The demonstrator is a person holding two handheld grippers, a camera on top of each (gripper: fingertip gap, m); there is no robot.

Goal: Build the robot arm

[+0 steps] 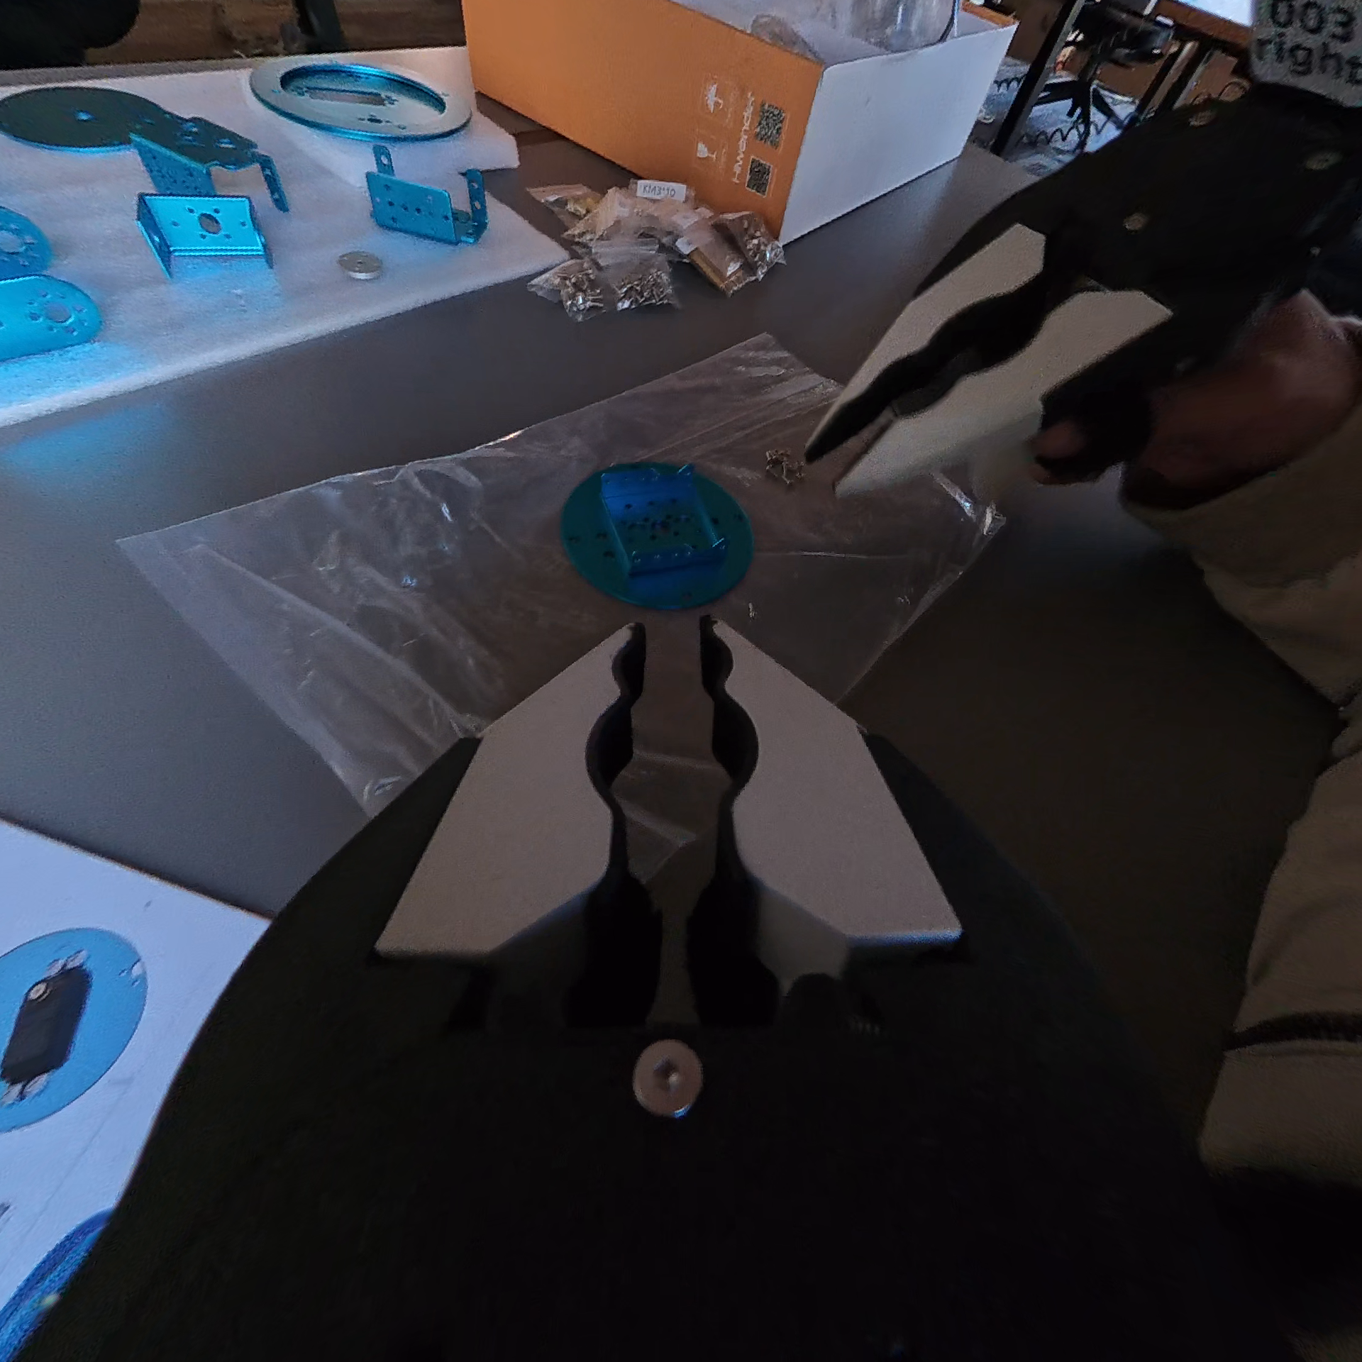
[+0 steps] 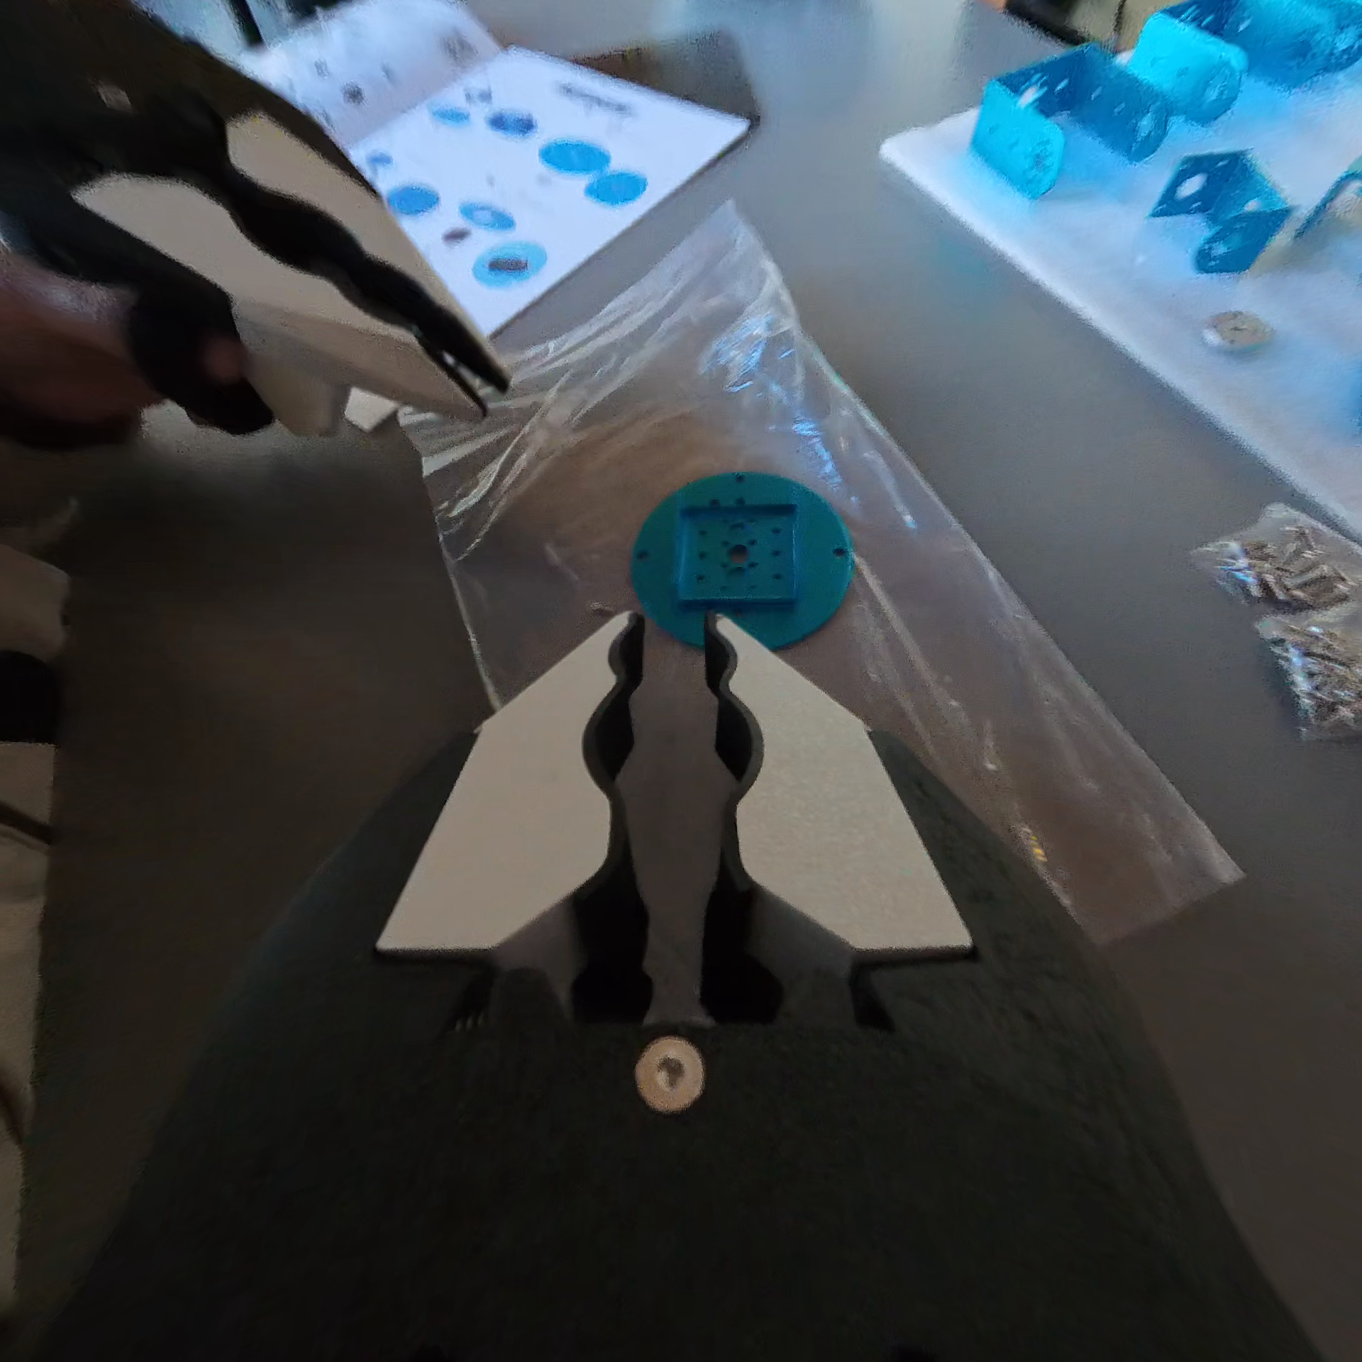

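Both grippers hover empty with fingers slightly spread: left gripper and right gripper flank the blue disc carrying a square bracket, resting on a clear plastic bag that shields the desk.

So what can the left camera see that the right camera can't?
Only the left wrist view shows the orange box, the silver-and-blue ring on white foam, and loose screws by the right gripper.

Only the right wrist view shows the left gripper from the side, over the bag's edge.

Both show the blue disc with a square bracket on it, lying on a clear bag, plus a picture sheet, screw packets and blue brackets.
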